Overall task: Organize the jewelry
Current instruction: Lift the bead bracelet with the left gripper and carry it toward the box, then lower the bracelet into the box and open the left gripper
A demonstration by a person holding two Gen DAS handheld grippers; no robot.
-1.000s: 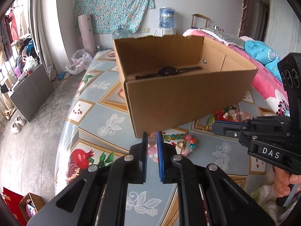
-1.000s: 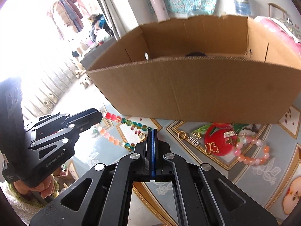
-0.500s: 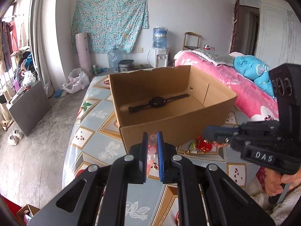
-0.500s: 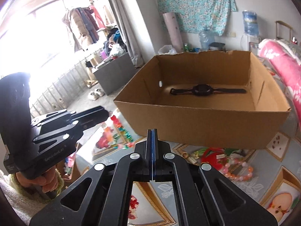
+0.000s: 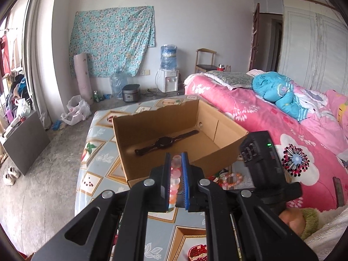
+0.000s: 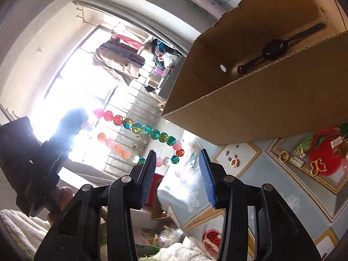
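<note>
Left gripper (image 5: 175, 169), jaws clamped on bead bracelet (image 6: 139, 134), hung near box (image 5: 217, 152). Right gripper (image 6: 177, 174) gaped, empty. Watch (image 5: 165, 141) boxed; rings (image 6: 298, 158) and another bracelet (image 5: 232, 177) remained on worktop (image 5: 97, 150).

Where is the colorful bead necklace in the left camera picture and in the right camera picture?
Left wrist view: the bead necklace sits low in the middle, pinched between the left gripper fingers, just in front of the cardboard box.
Right wrist view: the bead necklace hangs in the air at middle left, looping toward the open right gripper.
Shared landmark: the cardboard box with the black watch lying inside.
</note>
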